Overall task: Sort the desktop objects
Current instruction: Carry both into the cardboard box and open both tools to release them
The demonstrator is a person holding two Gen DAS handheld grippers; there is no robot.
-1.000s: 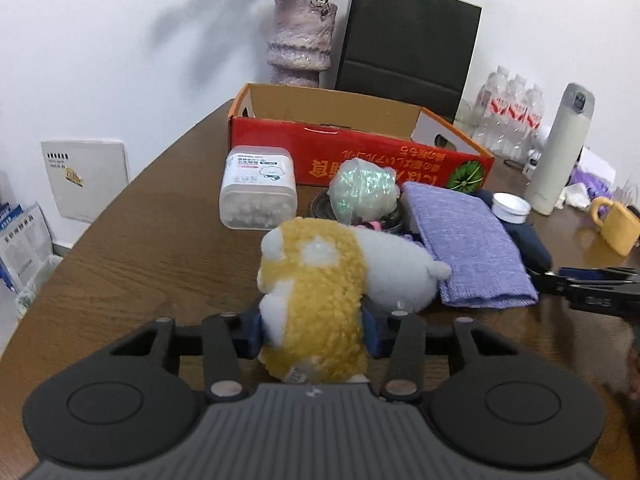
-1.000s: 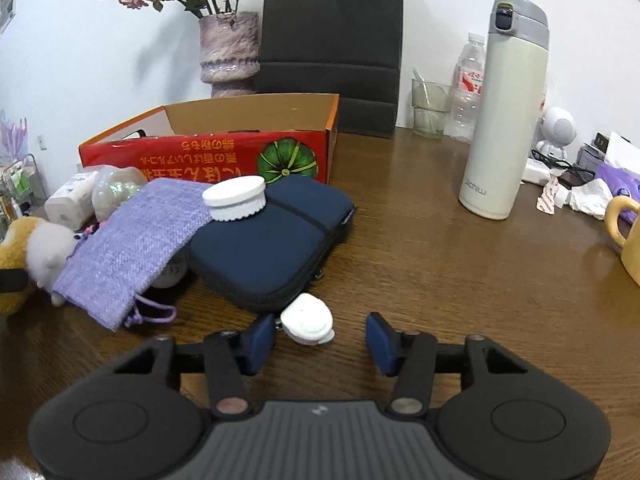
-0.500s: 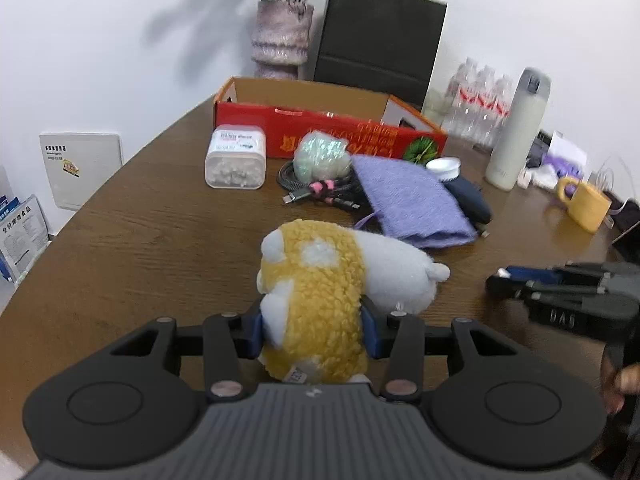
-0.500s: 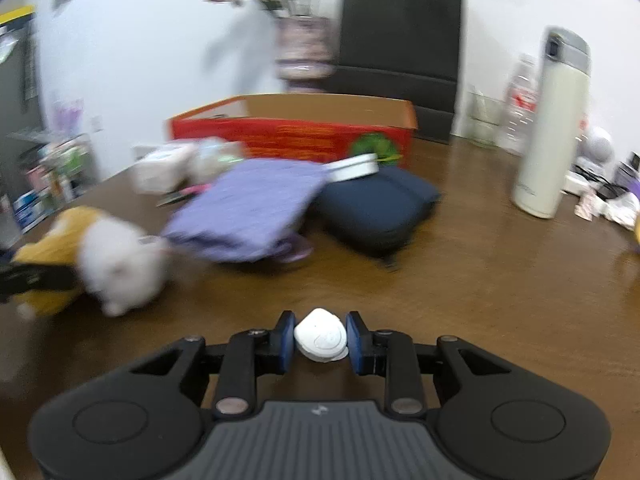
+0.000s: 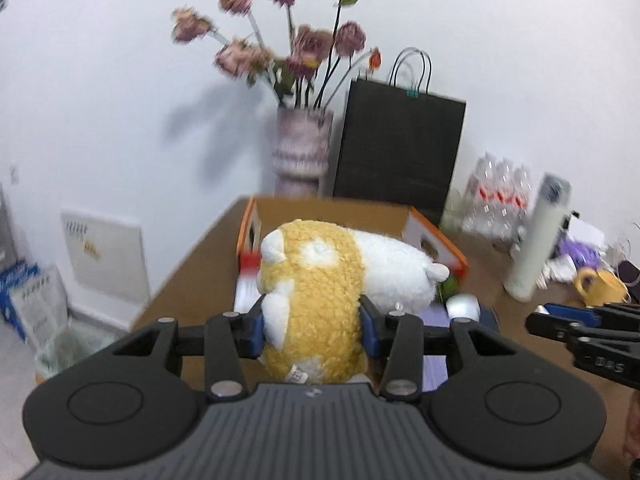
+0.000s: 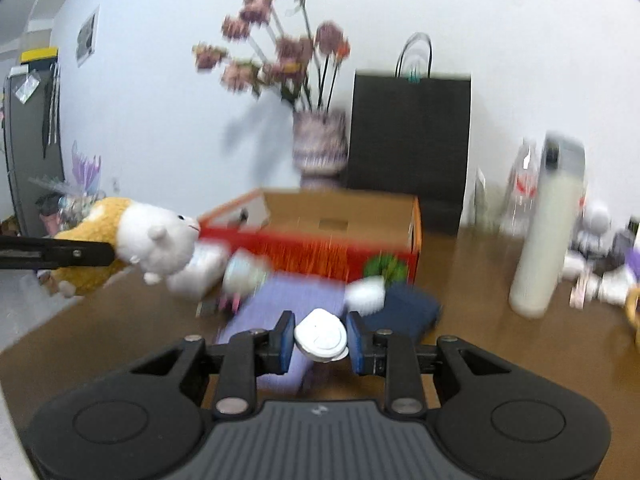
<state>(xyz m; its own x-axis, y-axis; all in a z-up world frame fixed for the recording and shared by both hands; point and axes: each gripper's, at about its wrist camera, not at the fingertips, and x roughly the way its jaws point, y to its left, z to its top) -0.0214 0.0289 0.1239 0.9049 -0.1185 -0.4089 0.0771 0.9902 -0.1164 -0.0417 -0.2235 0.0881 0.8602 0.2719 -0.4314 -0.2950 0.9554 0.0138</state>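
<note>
My left gripper is shut on a yellow and white plush toy and holds it in the air in front of the open red cardboard box. The plush also shows at the left of the right wrist view. My right gripper is shut on a small white round case, lifted above the purple cloth pouch. The box stands behind the pouch. The right gripper's side shows in the left wrist view.
A vase of dried flowers and a black paper bag stand behind the box. A white flask, water bottles and a yellow mug are at the right. A dark blue pouch with a white lid lies by the cloth pouch.
Both grippers have risen off the table. The left lifted the plush toward the box. The right closed on the white case and lifted it.
</note>
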